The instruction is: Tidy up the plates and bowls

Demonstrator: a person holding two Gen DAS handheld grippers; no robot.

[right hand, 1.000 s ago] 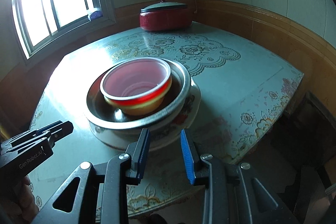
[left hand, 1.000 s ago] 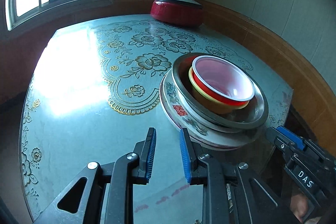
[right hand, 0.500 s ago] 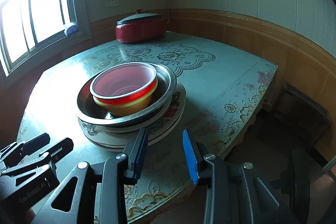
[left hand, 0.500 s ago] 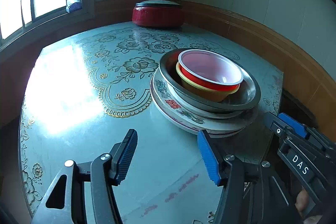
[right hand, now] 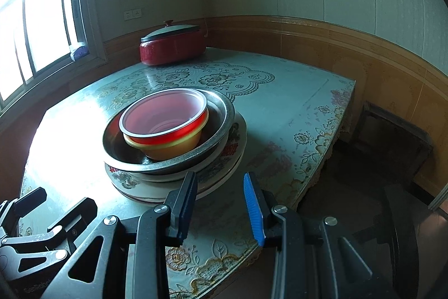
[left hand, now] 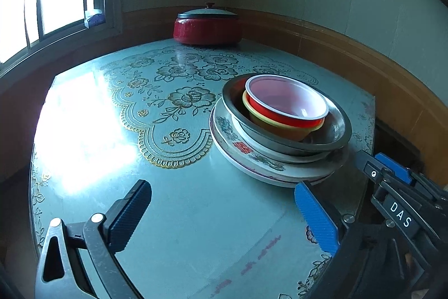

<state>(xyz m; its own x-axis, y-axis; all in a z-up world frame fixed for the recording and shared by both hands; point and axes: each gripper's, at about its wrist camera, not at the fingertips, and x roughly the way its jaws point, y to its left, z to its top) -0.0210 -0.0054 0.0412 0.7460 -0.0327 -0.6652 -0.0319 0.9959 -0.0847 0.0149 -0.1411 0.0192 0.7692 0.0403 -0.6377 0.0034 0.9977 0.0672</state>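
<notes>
One stack stands on the table: a red bowl (left hand: 285,102) (right hand: 165,119) nested in a yellow bowl (left hand: 280,128) (right hand: 173,147), inside a steel basin (left hand: 338,131) (right hand: 221,114), on flowered plates (left hand: 252,159) (right hand: 235,156). My left gripper (left hand: 224,212) hovers over bare tabletop just short of the stack's near left side. Its jaws are opening wide and nothing is between them. My right gripper (right hand: 219,203) sits at the stack's near right edge, jaws partly apart and empty. Each gripper shows in the other's view: the right gripper (left hand: 392,181) and the left gripper (right hand: 42,215).
A red lidded pot (left hand: 207,27) (right hand: 170,46) stands at the far end of the table (left hand: 182,215) by the wall. A window runs along the left. The table's right edge (right hand: 330,147) drops to a dark wooden stool (right hand: 397,131) on the floor.
My left gripper's jaws have spread from a narrow gap to wide apart. Both views have rolled and lifted, so more wall shows. The right gripper's gap has barely widened.
</notes>
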